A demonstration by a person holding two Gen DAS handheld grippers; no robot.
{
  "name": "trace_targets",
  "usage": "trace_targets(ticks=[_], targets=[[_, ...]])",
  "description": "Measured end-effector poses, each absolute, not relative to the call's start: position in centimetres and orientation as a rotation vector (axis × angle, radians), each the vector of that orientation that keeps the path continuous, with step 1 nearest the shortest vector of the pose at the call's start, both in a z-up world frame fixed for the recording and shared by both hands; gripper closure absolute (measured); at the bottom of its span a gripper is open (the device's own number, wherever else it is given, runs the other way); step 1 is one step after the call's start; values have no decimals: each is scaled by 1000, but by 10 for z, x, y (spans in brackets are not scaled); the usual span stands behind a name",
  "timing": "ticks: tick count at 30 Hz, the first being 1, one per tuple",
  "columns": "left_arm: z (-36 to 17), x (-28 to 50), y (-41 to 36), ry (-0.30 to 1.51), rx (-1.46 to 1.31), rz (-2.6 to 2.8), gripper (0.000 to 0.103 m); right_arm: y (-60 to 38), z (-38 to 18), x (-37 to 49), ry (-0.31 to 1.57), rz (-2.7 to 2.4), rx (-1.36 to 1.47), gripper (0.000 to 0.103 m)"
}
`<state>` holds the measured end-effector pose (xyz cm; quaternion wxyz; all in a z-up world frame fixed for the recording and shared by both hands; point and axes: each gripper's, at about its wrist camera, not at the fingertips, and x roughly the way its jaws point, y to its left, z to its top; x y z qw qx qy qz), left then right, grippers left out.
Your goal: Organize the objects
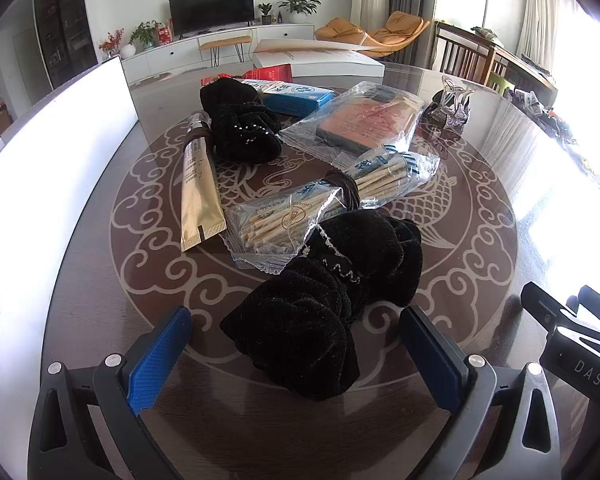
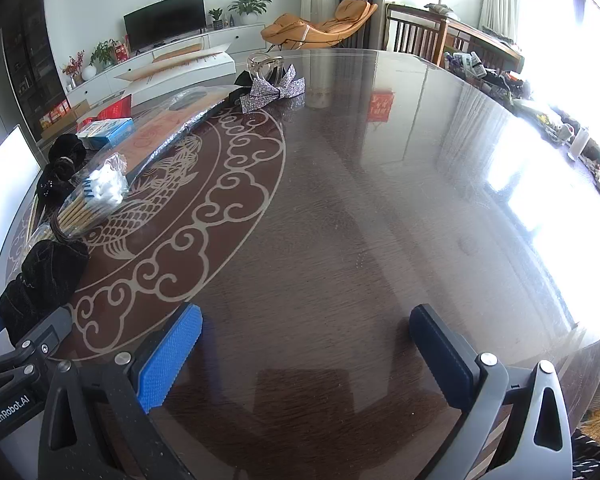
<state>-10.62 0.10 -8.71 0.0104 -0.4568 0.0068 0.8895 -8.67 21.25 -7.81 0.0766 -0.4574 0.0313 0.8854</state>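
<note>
Black velvet scrunchie [image 1: 324, 304], crumpled, thin silver trim, lies on the dark glass-topped round worktop [image 1: 100, 280] at 6 o'clock of the fish medallion, between the spread fingers of the left gripper [image 1: 296, 344], not gripped. At its 12 o'clock: clear bag of wooden cotton swabs [image 1: 332, 204]. The left view alone shows the gold tube [image 1: 198, 196]. The right view shows the silver glitter bow [image 2: 274, 92] close; right gripper [image 2: 306, 340] released, over bare worktop.

Blue-padded fingers [image 1: 160, 356] on grey frames (silver screws)
</note>
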Motion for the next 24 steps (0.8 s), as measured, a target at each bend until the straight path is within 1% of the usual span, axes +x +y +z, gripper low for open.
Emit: trace_targets(ticks=[24], targets=[[-87,-106,1,21,-1425,2776,0,212,-78,-86,94,2654,-1370,0]])
